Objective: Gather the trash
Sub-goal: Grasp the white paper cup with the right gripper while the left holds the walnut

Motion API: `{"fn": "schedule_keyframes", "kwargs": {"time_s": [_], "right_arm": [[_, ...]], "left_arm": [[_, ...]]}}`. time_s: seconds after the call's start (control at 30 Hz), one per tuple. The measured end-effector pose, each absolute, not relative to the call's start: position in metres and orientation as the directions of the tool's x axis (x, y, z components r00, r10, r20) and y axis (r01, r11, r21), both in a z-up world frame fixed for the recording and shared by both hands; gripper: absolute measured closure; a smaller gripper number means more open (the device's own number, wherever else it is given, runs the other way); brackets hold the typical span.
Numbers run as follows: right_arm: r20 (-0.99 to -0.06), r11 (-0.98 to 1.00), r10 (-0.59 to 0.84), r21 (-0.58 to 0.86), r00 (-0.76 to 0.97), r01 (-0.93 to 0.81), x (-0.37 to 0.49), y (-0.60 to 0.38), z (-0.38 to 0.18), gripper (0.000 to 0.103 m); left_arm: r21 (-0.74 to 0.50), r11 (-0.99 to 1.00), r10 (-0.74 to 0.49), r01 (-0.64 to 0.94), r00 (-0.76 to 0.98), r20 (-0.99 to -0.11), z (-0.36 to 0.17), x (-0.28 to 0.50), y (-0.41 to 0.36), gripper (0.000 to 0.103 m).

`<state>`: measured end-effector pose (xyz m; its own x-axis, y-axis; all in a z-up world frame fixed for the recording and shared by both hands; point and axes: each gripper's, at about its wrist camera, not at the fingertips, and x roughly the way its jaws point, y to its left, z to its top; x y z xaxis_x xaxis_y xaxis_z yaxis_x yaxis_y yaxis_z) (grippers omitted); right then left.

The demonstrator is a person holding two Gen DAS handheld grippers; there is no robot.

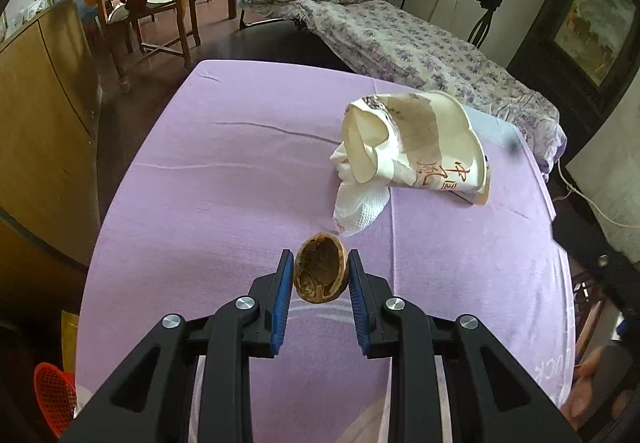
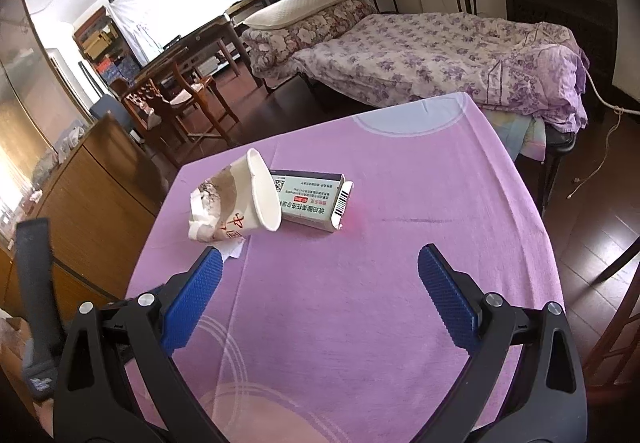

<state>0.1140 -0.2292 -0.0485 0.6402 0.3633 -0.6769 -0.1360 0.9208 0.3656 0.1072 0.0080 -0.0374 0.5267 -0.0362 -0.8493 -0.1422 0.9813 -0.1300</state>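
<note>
— While the left gripper (image 1: 317,270) has its jaws clenched on the walnut shell (image 1: 320,274), which step would you say is in hand?

— The carrying-off, I judge. The shell sits between the blue pads with its hollow side facing the camera, and it looks lifted just clear of the purple cloth (image 1: 248,171) on the surface.

— And the right gripper (image 2: 320,271)?

— Its jaws are spread wide and grasp nothing. It hovers over the near part of the cloth, facing the rest of the trash.

— What is left there?

— A crushed paper cup (image 2: 236,203) lying on its side, a flattened medicine box (image 2: 310,201) touching it on its far side, and a crumpled tissue (image 1: 358,195) tucked under the cup's mouth.

— So the next move?

— The shell needs a bin. A red basket (image 1: 54,395) shows low at the left edge, off the surface; whether that is the bin, I cannot tell. The right gripper could then take the cup, which should crush easily, so a gentle squeeze across its body would serve.
</note>
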Motion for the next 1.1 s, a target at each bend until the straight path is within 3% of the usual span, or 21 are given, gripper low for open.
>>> {"fn": "schedule_keyframes", "kwargs": {"time_s": [0.43,0.67,1.1], "right_arm": [[-0.667,0.937,0.326,0.320,0.670,-0.138,0.115,-0.219,-0.043,0.007],[-0.683,0.909,0.392,0.389,0.617,-0.147,0.138,-0.196,-0.040,0.007],[-0.768,0.938,0.343,0.246,0.541,-0.245,0.178,-0.124,-0.048,0.007]], "left_arm": [[-0.185,0.969,-0.063,-0.164,0.557,-0.828,-0.021,0.102,0.032,0.076],[-0.223,0.959,-0.089,-0.177,0.558,-0.825,-0.019,0.102,0.046,0.076],[-0.243,0.950,-0.095,-0.197,0.557,-0.825,-0.018,0.104,0.064,0.076]]}}
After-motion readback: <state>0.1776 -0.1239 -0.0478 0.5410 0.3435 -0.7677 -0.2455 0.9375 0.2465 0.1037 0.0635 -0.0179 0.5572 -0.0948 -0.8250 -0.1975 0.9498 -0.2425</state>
